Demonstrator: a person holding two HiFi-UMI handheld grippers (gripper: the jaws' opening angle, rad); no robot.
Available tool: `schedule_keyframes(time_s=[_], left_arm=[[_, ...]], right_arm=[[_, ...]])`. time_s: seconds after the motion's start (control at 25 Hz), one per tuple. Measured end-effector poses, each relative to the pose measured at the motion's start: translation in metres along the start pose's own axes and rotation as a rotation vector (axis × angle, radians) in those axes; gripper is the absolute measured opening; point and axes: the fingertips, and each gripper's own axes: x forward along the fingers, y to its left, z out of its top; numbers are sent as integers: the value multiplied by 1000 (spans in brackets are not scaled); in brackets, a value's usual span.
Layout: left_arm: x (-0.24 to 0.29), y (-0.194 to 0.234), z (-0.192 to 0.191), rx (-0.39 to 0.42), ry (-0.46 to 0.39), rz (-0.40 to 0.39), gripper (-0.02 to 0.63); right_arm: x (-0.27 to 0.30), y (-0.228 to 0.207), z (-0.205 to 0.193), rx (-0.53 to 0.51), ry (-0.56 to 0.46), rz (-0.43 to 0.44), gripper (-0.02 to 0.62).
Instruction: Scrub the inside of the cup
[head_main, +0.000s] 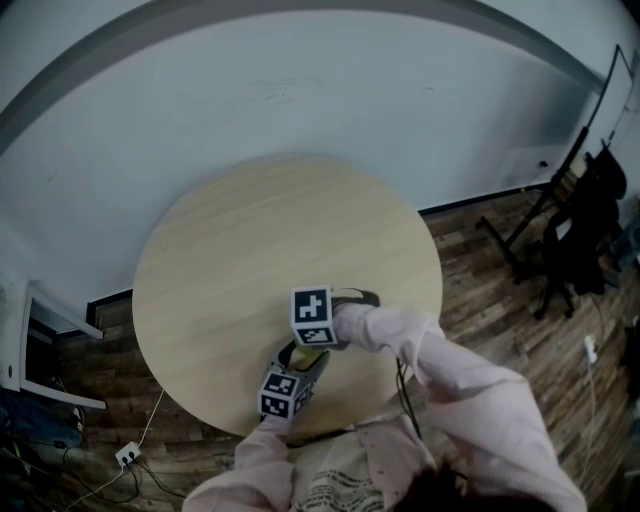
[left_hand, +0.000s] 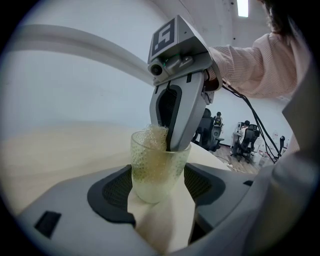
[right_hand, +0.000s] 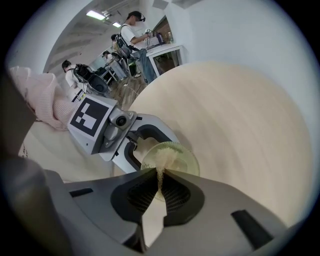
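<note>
A pale green dimpled glass cup (left_hand: 159, 167) stands upright between the pads of my left gripper (left_hand: 159, 186), which is shut on its lower half. From above, my right gripper (left_hand: 172, 142) points steeply down with its tips inside the cup's mouth. It is shut on a beige mesh scrubber (left_hand: 156, 136) that fills the cup's upper part. In the right gripper view the jaws (right_hand: 161, 177) pinch a thin strand of scrubber (right_hand: 165, 161) over the cup (right_hand: 184, 161), and the left gripper (right_hand: 141, 150) clasps it from the left. From the head both grippers (head_main: 290, 385) (head_main: 318, 320) are near the table's front edge.
The round wooden table (head_main: 250, 240) has a bare top beyond the cup. A black cable (head_main: 402, 385) runs from the right gripper over the near edge. A white cabinet (head_main: 25, 350) and a power strip (head_main: 127, 455) are at the left, office chairs (head_main: 575, 240) at the right.
</note>
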Motion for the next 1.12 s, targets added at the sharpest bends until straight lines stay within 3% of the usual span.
schedule_keyframes(time_s=[0.56,1.12], left_arm=[[1,0,0,3,4,12,333],[2,2,-1,13,8,19,333]], right_arm=[[-2,6,7,256,-108,109,21],[-14,1,21,553,-332,240,20]])
